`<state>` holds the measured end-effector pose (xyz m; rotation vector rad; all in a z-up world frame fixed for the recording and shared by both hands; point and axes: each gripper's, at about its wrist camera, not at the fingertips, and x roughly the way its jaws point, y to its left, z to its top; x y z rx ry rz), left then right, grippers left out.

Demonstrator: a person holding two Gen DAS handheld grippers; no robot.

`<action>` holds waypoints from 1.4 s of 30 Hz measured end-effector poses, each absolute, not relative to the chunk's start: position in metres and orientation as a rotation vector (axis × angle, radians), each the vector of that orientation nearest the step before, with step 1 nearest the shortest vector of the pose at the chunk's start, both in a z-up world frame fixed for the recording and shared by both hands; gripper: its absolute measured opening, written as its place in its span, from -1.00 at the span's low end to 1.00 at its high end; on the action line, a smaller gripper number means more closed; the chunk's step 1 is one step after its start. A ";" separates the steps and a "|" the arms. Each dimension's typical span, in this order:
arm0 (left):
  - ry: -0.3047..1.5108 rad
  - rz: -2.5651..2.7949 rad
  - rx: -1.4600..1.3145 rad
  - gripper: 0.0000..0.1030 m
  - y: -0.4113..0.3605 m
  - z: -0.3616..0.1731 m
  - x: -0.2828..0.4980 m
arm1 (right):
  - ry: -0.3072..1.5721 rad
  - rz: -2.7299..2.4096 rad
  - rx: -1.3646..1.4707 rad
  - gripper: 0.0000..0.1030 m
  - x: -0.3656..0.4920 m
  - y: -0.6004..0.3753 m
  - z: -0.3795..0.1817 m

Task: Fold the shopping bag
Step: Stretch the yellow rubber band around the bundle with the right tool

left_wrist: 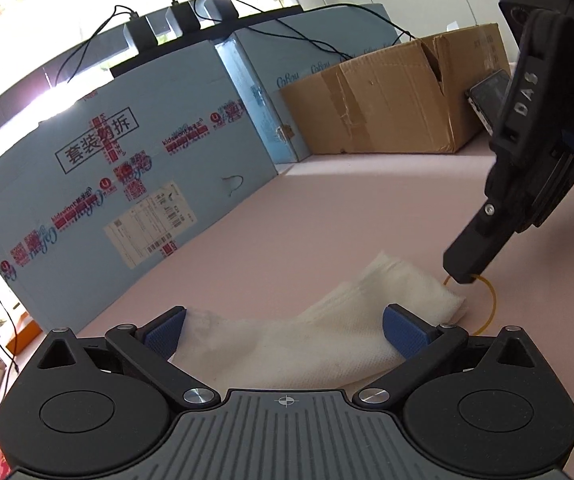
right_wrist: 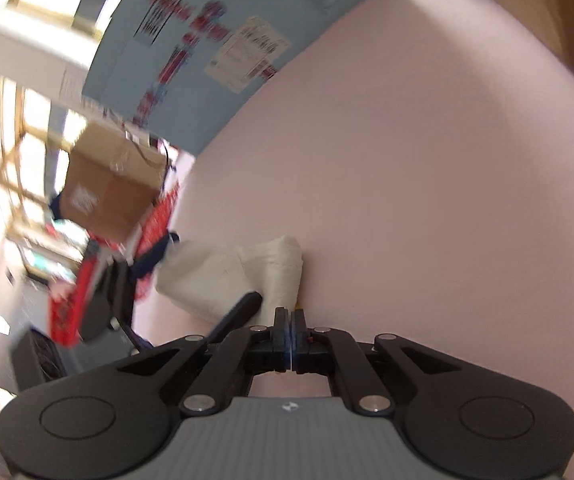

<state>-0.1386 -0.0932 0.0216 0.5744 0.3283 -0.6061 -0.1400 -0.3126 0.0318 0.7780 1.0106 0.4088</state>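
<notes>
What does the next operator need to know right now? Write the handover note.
Left gripper: open, blue pads on either side of the near end of the white shopping bag, not clamped.
Right gripper: jaws shut, tip down at the bag's far end, beside a yellow rubber band on the pink table. Whether it pinches the band or the fabric cannot be told.
Done: the bag is already folded into a narrow strip, with the far end bunched.
Left: probably finish the fold or roll and secure it, perhaps with the band.
Blue carton and brown box stand behind, apart from the work.
</notes>
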 end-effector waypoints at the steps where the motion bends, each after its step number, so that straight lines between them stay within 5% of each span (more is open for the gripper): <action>1: 0.318 -0.599 0.586 1.00 -0.094 0.021 -0.141 | 1.009 0.407 0.858 -0.99 -0.139 -0.318 0.026; 6: 0.306 -0.591 0.599 1.00 -0.095 0.022 -0.143 | 0.987 0.392 1.254 -0.90 -0.137 -0.344 -0.002; 15: 0.309 -0.597 0.588 1.00 -0.092 0.024 -0.141 | 1.039 0.416 1.054 -0.78 -0.120 -0.331 0.019; 17: 0.309 -0.598 0.586 1.00 -0.091 0.024 -0.141 | 1.050 0.428 1.035 -0.68 -0.119 -0.331 0.022; 22: 0.308 -0.599 0.585 1.00 -0.091 0.024 -0.141 | 1.041 0.468 1.045 -0.08 -0.121 -0.332 0.027; 26: 0.306 -0.598 0.586 1.00 -0.090 0.024 -0.141 | 1.050 0.462 1.003 -0.28 -0.121 -0.331 0.031; 28: 0.301 -0.599 0.592 1.00 -0.091 0.024 -0.142 | 1.051 0.448 0.994 -0.87 -0.120 -0.332 0.030; 42: 0.293 -0.613 0.604 0.98 -0.091 0.023 -0.145 | 0.932 0.367 1.254 -0.97 -0.092 -0.333 -0.008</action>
